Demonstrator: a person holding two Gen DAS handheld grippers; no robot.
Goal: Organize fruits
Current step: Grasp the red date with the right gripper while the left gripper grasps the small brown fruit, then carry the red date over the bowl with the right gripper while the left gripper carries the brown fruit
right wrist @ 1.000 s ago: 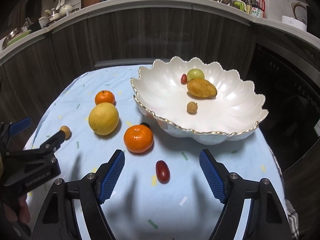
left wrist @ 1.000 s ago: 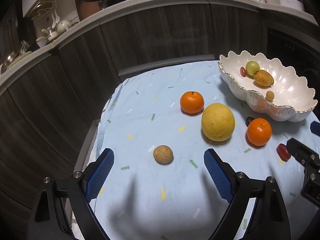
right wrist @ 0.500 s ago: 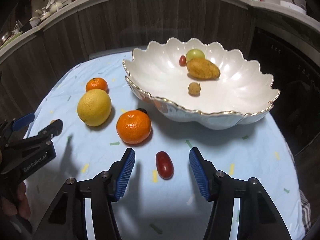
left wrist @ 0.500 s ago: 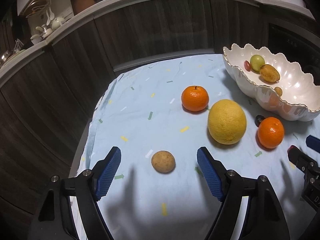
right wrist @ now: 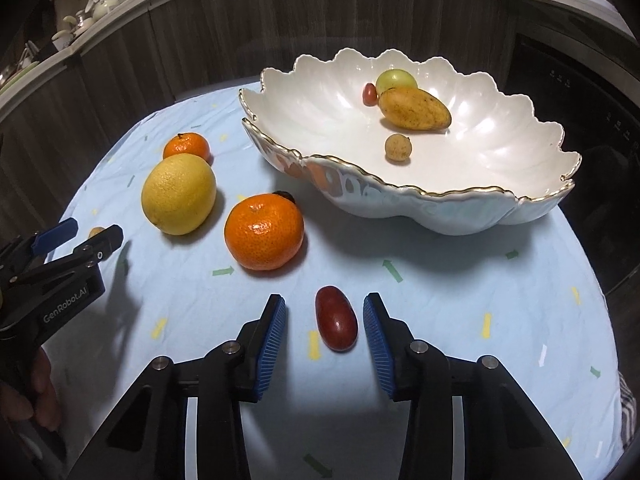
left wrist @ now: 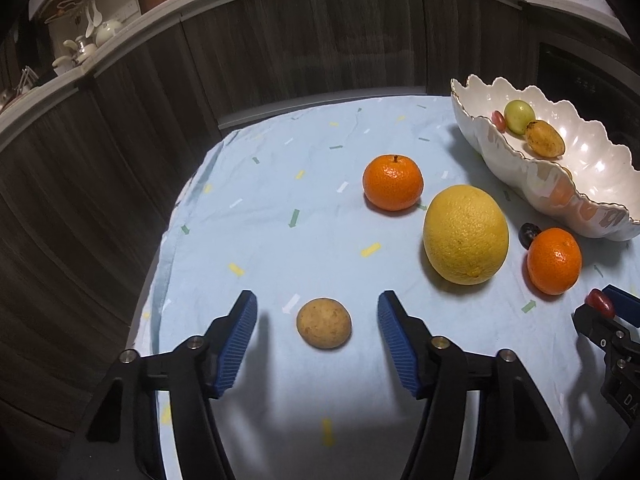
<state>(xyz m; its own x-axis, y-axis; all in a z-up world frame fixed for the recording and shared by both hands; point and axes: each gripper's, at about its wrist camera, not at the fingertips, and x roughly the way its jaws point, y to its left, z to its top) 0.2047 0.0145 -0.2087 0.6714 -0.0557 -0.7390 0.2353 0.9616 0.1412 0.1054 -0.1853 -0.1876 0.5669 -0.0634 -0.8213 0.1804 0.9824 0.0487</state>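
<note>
A small brown round fruit (left wrist: pixel 324 323) lies on the light blue cloth between the blue pads of my left gripper (left wrist: pixel 316 308). Its jaws are closing, with gaps on both sides of the fruit. A dark red oval fruit (right wrist: pixel 336 323) lies between the pads of my right gripper (right wrist: pixel 325 310). Those jaws are closing too, and neither pad touches it. Beyond them sit a yellow grapefruit (left wrist: pixel 465 234) and two tangerines (left wrist: pixel 393 182) (right wrist: pixel 264 231). The white scalloped bowl (right wrist: pixel 440 208) holds several small fruits.
A small dark fruit (left wrist: pixel 529 233) lies between the near tangerine and the bowl. Dark wood cabinets ring the far side of the table (left wrist: pixel 260 208). A counter above them carries pans, jars and crockery. A hand holds the left gripper at the lower left of the right wrist view.
Both grippers have come down toward the cloth and their jaws have narrowed. The brown fruit and the red fruit now sit between the pads.
</note>
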